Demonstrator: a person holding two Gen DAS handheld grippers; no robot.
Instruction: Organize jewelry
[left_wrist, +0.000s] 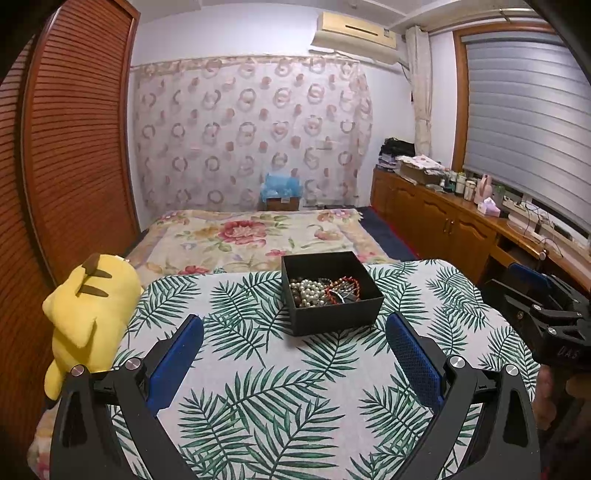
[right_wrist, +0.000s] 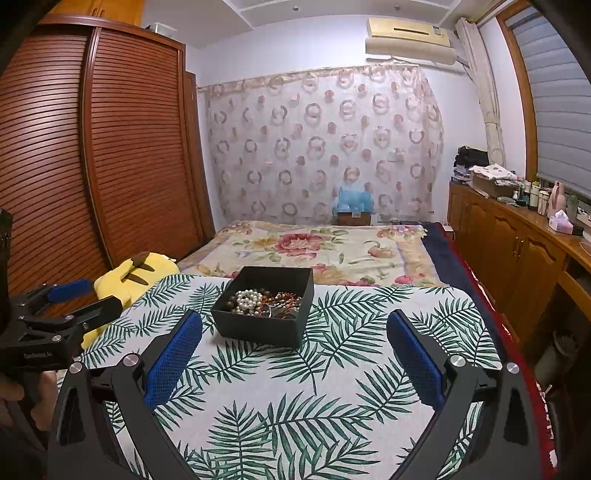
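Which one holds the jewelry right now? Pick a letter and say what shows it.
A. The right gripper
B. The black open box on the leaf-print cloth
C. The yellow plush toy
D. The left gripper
B: the pearl beads and red strands lie piled inside the black box, while the left gripper and right gripper are both open and hold nothing.

A bedroom with pale walls: a brown louvered wardrobe (right_wrist: 110, 147) fills the left side, a patterned sheer curtain (left_wrist: 251, 133) covers the far wall behind a bed with a floral blanket (left_wrist: 251, 236), an air conditioner (left_wrist: 354, 35) hangs above, and wooden cabinets (left_wrist: 436, 218) run under a shaded window (left_wrist: 528, 118) at right
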